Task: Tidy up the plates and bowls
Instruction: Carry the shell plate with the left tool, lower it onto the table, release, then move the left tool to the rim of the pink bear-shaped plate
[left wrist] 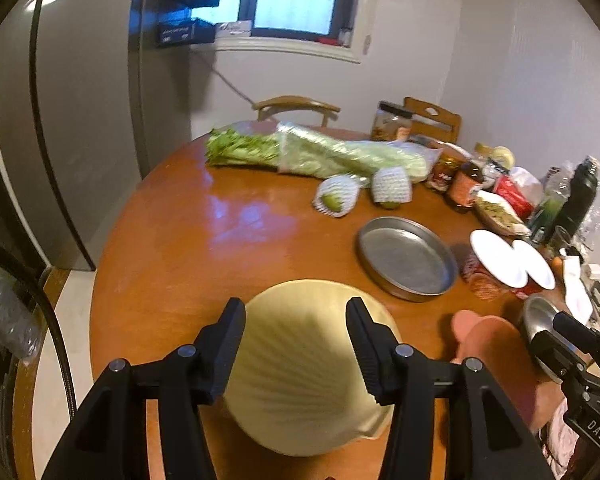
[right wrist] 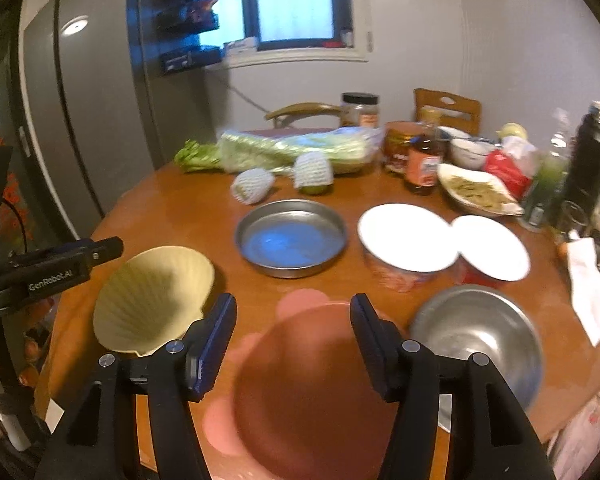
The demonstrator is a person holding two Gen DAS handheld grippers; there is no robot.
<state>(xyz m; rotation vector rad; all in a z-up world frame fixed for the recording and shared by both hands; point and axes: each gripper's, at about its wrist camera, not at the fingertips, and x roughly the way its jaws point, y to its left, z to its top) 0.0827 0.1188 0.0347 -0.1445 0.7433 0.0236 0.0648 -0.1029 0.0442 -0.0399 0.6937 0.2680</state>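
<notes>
Left wrist view gives you the round wooden table (left wrist: 204, 216) filling most of the shot, with a grey fridge (left wrist: 80, 128) off at 9 o'clock. Next biggest is the cream shell-shaped dish (left wrist: 300, 364) lying on the table right between the left gripper (left wrist: 296, 348) fingers. The jaws stand apart on either side of it and I can't see the pads pressing on it, so it looks let go. At 2 o'clock there's the flat metal pan (left wrist: 408, 258), then two white plates (left wrist: 500, 258) sitting on top of red bowls. The right gripper (left wrist: 572, 344) only pokes in at 4 o'clock, in front of a steel bowl (left wrist: 538, 318), and from here you can't tell how its jaws stand.

Right wrist view fills in what that one hides. Its own jaws are spread wide over a pink flower-shaped dish (right wrist: 308, 384) lying on the table below them, not clamped. The whole steel bowl shows at 4 o'clock just beside it, and the shell dish sits at 9 o'clock with the left gripper's arm next to it. You also get a clearer look at the wrapped cabbage (right wrist: 292, 148), the two netted fruits (right wrist: 256, 186) and the jars (right wrist: 422, 168) at the far edge.
</notes>
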